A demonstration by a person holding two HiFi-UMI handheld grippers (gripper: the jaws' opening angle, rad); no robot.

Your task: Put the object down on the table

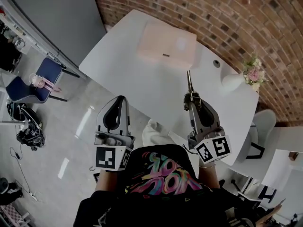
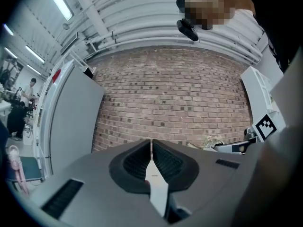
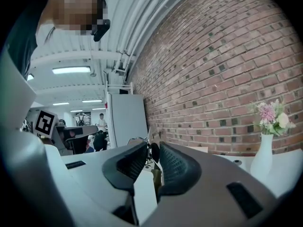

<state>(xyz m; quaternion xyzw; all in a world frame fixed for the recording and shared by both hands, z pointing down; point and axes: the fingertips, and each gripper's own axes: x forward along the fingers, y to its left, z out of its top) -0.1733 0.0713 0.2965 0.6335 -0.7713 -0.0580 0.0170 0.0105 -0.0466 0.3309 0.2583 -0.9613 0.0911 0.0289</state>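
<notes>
My right gripper [image 1: 191, 99] is shut on a slim metal tool [image 1: 189, 82] that sticks forward out of the jaws, held above the white table [image 1: 142, 79]. In the right gripper view the tool [image 3: 152, 151] shows as a brassy, spring-fitted piece pinched between the dark pads [image 3: 176, 167]. What kind of tool it is I cannot tell. My left gripper [image 1: 118, 102] hangs off the table's near-left edge over the floor. Its jaws [image 2: 151, 151] are pressed together with nothing between them.
A pale pink box [image 1: 166, 45] lies at the table's far side. A white vase with pink flowers [image 1: 236, 79] stands at the right end by the brick wall [image 1: 213, 13]. A blue chair [image 1: 38, 82] and cables sit on the floor at left.
</notes>
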